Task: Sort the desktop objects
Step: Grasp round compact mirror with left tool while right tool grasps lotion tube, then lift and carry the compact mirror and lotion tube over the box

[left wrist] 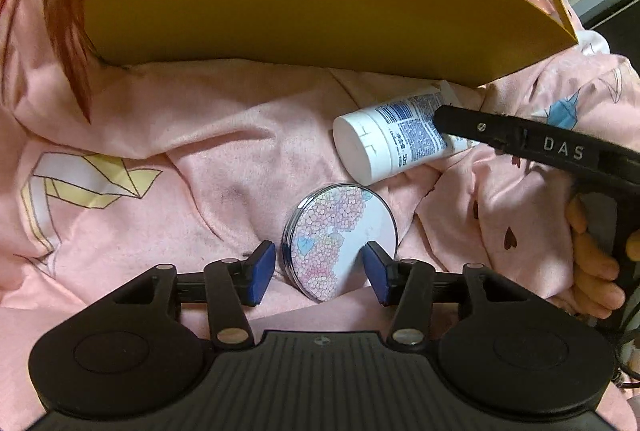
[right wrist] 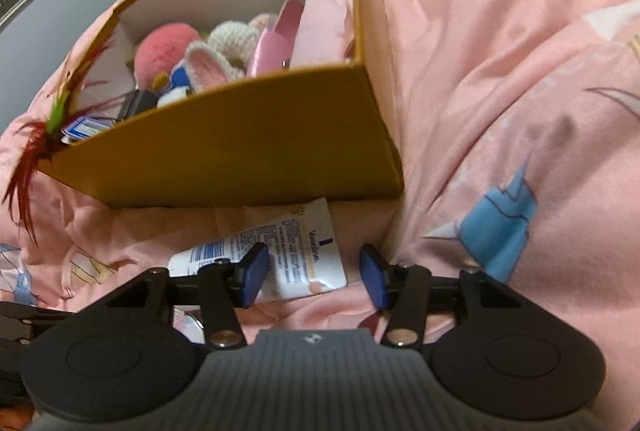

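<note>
At far left, red feathers (right wrist: 24, 167) hang over the corner of a yellow cardboard box (right wrist: 240, 151) that sits on a pink bedspread (right wrist: 500, 71); plush toys (right wrist: 192, 59) and a pink case (right wrist: 276, 43) fill it. Just below the box's front wall lies a white Vaseline tube (right wrist: 288, 251), its flat end touching the box. The right hand-held gripper (right wrist: 314, 277) hovers over the tube with jaws spread wide, holding nothing. Nearer the camera in the left wrist view, a round floral compact (left wrist: 340, 239) lies beside the tube (left wrist: 392, 139); the left hand-held gripper (left wrist: 320, 273) is wide open around it, gripping nothing.
</note>
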A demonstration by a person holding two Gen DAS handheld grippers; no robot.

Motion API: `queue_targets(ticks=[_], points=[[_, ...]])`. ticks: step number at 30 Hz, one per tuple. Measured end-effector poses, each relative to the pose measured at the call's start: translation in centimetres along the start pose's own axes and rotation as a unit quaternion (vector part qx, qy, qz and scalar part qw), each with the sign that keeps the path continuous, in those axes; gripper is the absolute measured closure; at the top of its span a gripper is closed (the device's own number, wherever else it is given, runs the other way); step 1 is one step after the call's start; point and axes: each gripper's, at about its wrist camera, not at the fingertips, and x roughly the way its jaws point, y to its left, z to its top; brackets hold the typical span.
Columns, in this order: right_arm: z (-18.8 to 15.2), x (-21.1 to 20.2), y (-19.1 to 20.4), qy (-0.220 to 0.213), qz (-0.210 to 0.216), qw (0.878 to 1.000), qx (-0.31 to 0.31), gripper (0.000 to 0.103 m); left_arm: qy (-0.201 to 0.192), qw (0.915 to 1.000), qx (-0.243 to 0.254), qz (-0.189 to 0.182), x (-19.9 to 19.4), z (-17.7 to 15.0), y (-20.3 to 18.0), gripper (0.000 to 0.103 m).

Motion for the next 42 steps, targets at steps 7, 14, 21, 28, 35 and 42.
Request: queue_targets(ticks=[7, 14, 21, 28, 35, 42], points=[[0.1, 1.4, -0.7, 0.012, 0.029, 0.999, 0.012, 0.039, 0.011, 0.9998, -0.003, -0.015, 0.7, 0.4, -0.1, 0.038], [-0.2, 0.9, -0.7, 0.003, 0.038, 0.999, 0.016, 0.053, -0.006, 0.9998, 0.021, 0.001, -0.6, -0.3, -1.4, 0.054], [-0.6, -1.2, -0.6, -0.015, 0.059, 0.997, 0.036, 0.08, -0.038, 0.9981, 0.045, 0.015, -2.7, -1.6, -2.2, 0.07], [-0.4, -3.7, 0.6, -0.05, 0.13, 0.989, 0.041, 0.083, -0.067, 0.9945, 0.08, 0.003, -4.1, -2.2, -3.5, 0.083], [-0.5, -1.9, 3.3, -0.03, 0.145, 0.989, 0.009, 0.088, -0.062, 0.9941, 0.089, -0.006, -4.2, -2.1, -3.7, 0.084], [-0.8, -3.2, 2.9, -0.039, 0.145, 0.989, 0.008, 0.092, -0.068, 0.9941, 0.084, -0.006, -4.0, -1.9, -4.2, 0.085]])
